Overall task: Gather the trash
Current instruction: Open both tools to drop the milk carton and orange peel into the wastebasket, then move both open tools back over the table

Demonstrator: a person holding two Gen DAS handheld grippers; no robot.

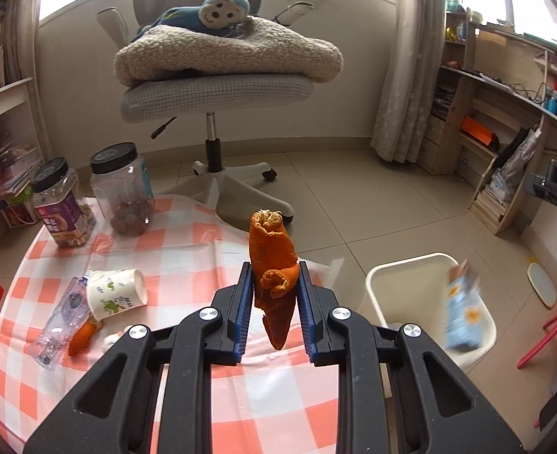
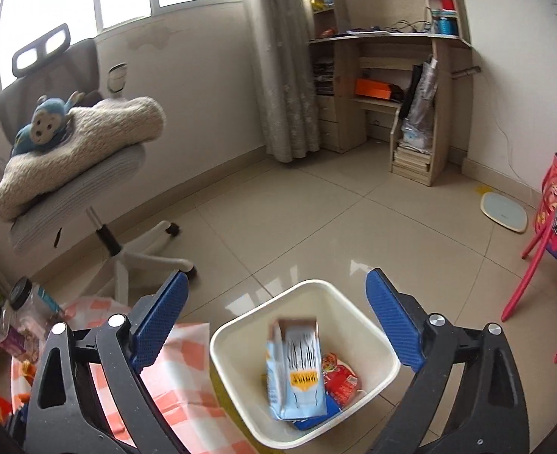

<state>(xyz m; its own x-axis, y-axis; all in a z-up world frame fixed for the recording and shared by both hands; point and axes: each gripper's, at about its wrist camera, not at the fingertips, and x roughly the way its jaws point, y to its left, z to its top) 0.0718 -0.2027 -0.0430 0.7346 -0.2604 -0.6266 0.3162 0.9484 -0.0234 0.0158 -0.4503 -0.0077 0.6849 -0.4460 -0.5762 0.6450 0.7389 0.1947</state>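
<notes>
My left gripper is shut on an orange peel and holds it upright above the checked table. A paper cup, a crushed clear bottle and another peel piece lie on the table to the left. My right gripper is open and empty above the cream bin. A blurred light-blue carton is inside the bin, over a red wrapper. The bin and carton also show in the left wrist view.
Two black-lidded jars stand at the table's far left. An office chair with a blanket and plush monkey stands behind the table. Wooden shelves line the right wall. A red stool and a scale are on the floor.
</notes>
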